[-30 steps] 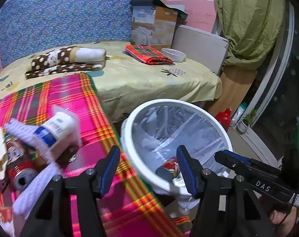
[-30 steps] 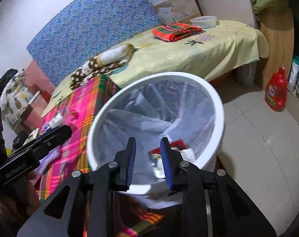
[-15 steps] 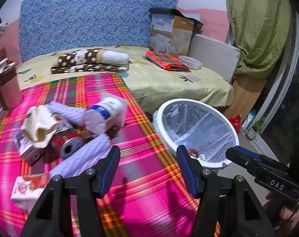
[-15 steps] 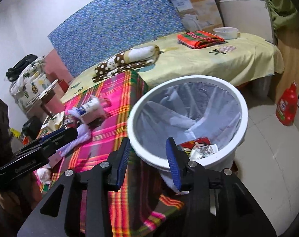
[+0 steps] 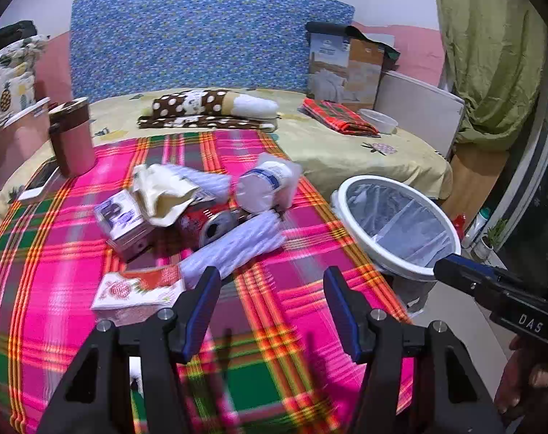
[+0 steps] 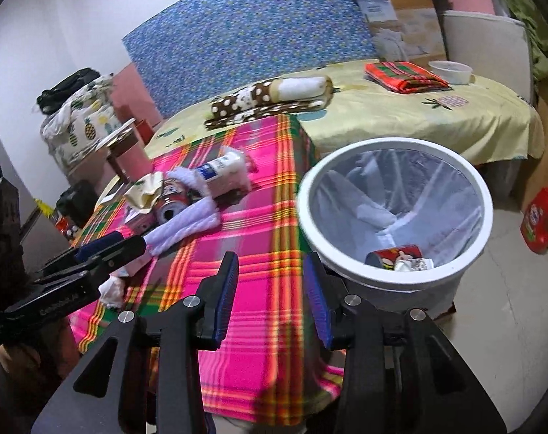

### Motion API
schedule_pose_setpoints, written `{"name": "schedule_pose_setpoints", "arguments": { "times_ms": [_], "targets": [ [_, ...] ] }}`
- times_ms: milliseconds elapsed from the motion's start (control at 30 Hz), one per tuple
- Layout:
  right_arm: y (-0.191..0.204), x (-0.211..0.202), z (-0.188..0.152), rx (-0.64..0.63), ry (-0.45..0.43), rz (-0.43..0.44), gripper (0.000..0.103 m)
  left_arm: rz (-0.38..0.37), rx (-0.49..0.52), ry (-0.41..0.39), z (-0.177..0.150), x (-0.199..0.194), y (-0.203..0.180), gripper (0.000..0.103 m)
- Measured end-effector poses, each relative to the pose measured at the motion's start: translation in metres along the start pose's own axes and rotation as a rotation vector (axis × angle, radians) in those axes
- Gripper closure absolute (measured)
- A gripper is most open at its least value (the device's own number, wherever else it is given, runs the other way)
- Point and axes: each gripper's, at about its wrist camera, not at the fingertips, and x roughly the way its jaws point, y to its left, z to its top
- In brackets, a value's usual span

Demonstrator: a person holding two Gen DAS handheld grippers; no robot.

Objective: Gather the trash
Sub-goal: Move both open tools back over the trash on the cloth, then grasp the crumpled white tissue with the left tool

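A heap of trash lies on the pink plaid table (image 5: 292, 325): a red can (image 5: 210, 222), a white plastic bottle (image 5: 265, 182), a small carton (image 5: 123, 222), a crumpled cream wrapper (image 5: 161, 195), white fluffy strips (image 5: 234, 249) and a red-and-white packet (image 5: 136, 291). A white bin (image 6: 393, 213) with a clear liner stands right of the table and holds a can (image 6: 397, 255) and wrappers. My left gripper (image 5: 270, 311) is open and empty above the table, just short of the heap. My right gripper (image 6: 270, 289) is open and empty over the table's edge beside the bin.
A brown-and-pink cup (image 5: 73, 137) stands at the table's far left. Behind is a bed with a yellow sheet (image 5: 346, 152), folded cloths, a bowl and a cardboard box (image 5: 342, 68). A red bottle (image 6: 540, 213) stands on the floor right of the bin.
Both grippers have pulled back from over the bin towards the table. The left one has swung left to face the heap. The right one has opened wider.
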Motion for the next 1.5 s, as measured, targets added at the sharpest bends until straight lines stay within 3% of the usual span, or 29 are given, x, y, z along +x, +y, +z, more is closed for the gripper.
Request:
{"name": "schedule_pose_setpoints", "arguments": {
  "times_ms": [600,1000,1033,1100,1200,1500],
  "targets": [
    [0.043,0.012,-0.009,-0.055,0.044,0.072,0.063,0.118,-0.084,0.001,-0.034,-0.028,0.07,0.042],
    [0.054,0.02,-0.013,-0.064,0.081,0.089,0.063,0.1,-0.095,0.08,-0.051,-0.01,0.076,0.042],
    [0.055,0.021,-0.013,-0.063,0.083,0.09,0.063,0.099,-0.095,0.088,-0.052,-0.007,0.076,0.043],
    [0.056,0.021,-0.014,-0.063,0.086,0.092,0.063,0.094,-0.099,0.102,-0.055,-0.004,0.077,0.059],
    [0.057,0.023,-0.013,-0.064,0.093,0.096,0.063,0.098,-0.104,0.109,-0.057,-0.006,0.08,0.069],
    [0.069,0.028,-0.012,-0.083,0.104,0.122,0.063,0.113,-0.124,0.049,-0.051,-0.029,0.089,0.072]
  ]
}}
